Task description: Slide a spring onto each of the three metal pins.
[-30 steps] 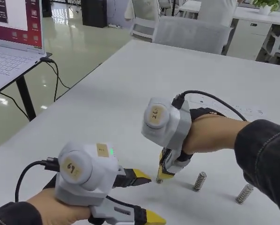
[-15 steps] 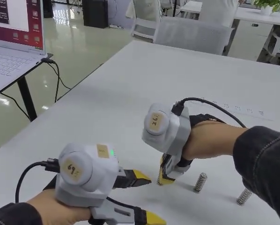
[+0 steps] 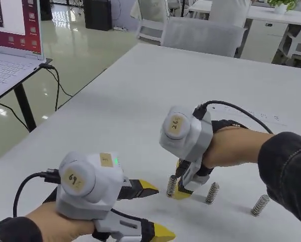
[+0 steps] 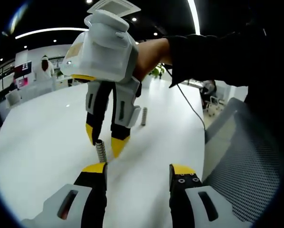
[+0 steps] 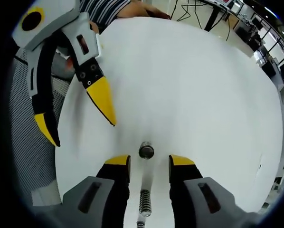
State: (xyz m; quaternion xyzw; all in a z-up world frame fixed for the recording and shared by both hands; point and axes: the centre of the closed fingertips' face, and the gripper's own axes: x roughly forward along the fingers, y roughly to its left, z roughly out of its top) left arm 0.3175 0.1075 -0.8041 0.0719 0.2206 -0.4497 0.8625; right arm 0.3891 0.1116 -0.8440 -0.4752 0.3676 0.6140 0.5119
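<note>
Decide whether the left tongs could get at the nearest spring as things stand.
Probably not cleanly. The spring stands just ahead of the open left tongs, but the right tongs straddle it from above, so the two would likely collide.

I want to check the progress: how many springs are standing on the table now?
3. One spring stands at the right gripper's tips, one just beside it, one farther toward the sleeve. The gripper and hand could hide more.
</note>
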